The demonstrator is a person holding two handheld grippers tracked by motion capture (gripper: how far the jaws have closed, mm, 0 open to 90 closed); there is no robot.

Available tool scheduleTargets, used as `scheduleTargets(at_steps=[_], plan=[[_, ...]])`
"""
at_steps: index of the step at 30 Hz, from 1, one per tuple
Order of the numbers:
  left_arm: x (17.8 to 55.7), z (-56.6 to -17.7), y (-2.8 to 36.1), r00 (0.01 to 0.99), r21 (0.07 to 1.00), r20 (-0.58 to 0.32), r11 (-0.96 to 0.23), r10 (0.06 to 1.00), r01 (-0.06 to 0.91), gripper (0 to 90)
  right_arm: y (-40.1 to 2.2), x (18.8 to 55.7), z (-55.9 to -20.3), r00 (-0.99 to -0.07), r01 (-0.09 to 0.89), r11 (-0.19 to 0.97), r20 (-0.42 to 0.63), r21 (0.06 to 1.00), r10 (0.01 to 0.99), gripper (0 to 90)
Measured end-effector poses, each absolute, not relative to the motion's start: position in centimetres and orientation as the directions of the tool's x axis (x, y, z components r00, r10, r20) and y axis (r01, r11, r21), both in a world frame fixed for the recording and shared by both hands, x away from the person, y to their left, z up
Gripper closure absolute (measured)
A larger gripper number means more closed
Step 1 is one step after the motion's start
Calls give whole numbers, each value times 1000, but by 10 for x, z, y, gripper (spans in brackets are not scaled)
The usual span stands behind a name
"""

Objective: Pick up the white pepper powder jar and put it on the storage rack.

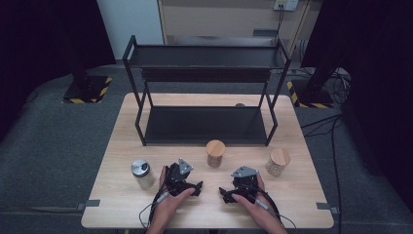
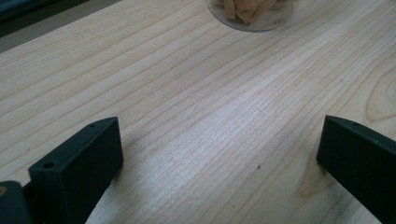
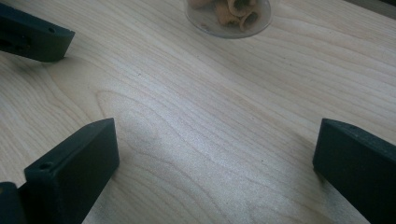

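Note:
Three jars stand on the wooden table: a metal-lidded one at the left, a wooden-lidded one in the middle and another wooden-lidded one at the right. My left gripper and right gripper rest near the front edge, tips facing each other. Both are open with bare wood between the jaws. In the left gripper view my left gripper faces a glass jar base holding brown pieces. The right gripper faces a similar jar base, with a jaw of the other gripper at the upper left.
A black two-tier metal rack takes up the back half of the table, both shelves bare. Grey floor surrounds the table. Black stands with striped bases and cables lie beyond it.

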State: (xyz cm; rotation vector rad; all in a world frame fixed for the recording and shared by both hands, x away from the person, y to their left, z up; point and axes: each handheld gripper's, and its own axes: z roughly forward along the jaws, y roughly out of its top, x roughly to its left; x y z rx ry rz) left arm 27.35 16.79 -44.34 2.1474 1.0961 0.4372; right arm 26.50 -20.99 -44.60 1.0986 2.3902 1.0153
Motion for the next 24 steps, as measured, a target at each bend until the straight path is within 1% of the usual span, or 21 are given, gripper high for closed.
scheduleTargets(at_steps=[7, 9, 18, 19, 21, 24], plan=[[276, -436, 169, 579, 683, -24, -409, 815, 605, 11, -210, 265, -446, -653, 530, 451, 5, 718, 758, 4], [274, -434, 168, 576, 686, -12, -413, 817, 599, 12, -210, 265, -446, -653, 530, 451, 5, 718, 758, 4], [269, -427, 170, 576, 700, -18, -401, 817, 591, 15, -210, 265, -446, -653, 530, 452, 5, 718, 757, 4], [268, -426, 172, 573, 707, -38, -383, 819, 595, 17, -210, 265, -446, -653, 529, 452, 4, 718, 757, 4], [268, -425, 172, 573, 709, -47, -376, 818, 596, 17, -210, 265, -446, -653, 529, 451, 5, 718, 758, 4], [266, -421, 170, 574, 714, -35, -381, 818, 588, 23, -210, 264, -446, -652, 529, 451, 3, 719, 758, 6]])
